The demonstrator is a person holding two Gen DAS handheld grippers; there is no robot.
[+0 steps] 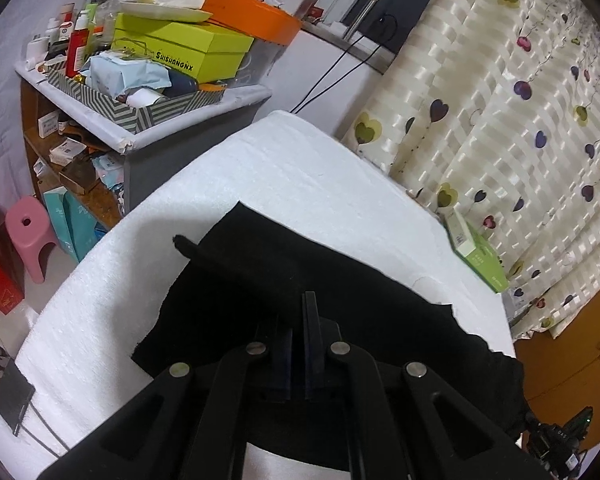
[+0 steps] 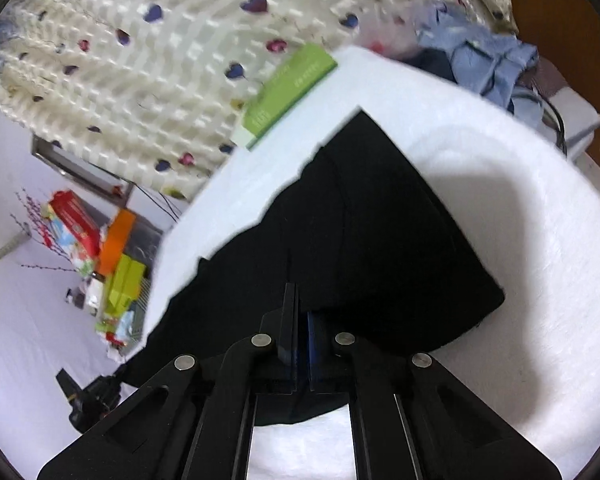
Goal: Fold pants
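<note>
Legible text: "SHISHANGNX", dark letters on side of yellow-green box (image 1: 188, 46), stacked on cluttered shelf top. Print on green carton (image 1: 478, 250) at table's far edge: unreadable.

Both grippers (image 1: 298, 344) (image 2: 300, 332) closed, angled downward.

Lighting: indoor, fairly bright, even; source out of view, apparently overhead. White table cover (image 1: 300, 176) near overexposure, its texture washed out in the right wrist view.

Shadows: soft grey curved shadow on the cover right of the black pants (image 2: 380, 220) in the right wrist view; fainter one left of the pants in the left wrist view.

Contrast: pants register as near-solid black, folds barely readable.

Sharpness: left wrist view crisp; lettering on the yellow-green box (image 1: 188, 46) legible. Right wrist view motion-blurred, strongest across the heart-print curtain (image 2: 160, 40) and far clutter.

Distortion: strong fisheye curvature; dark vignette at the corners of both views.
</note>
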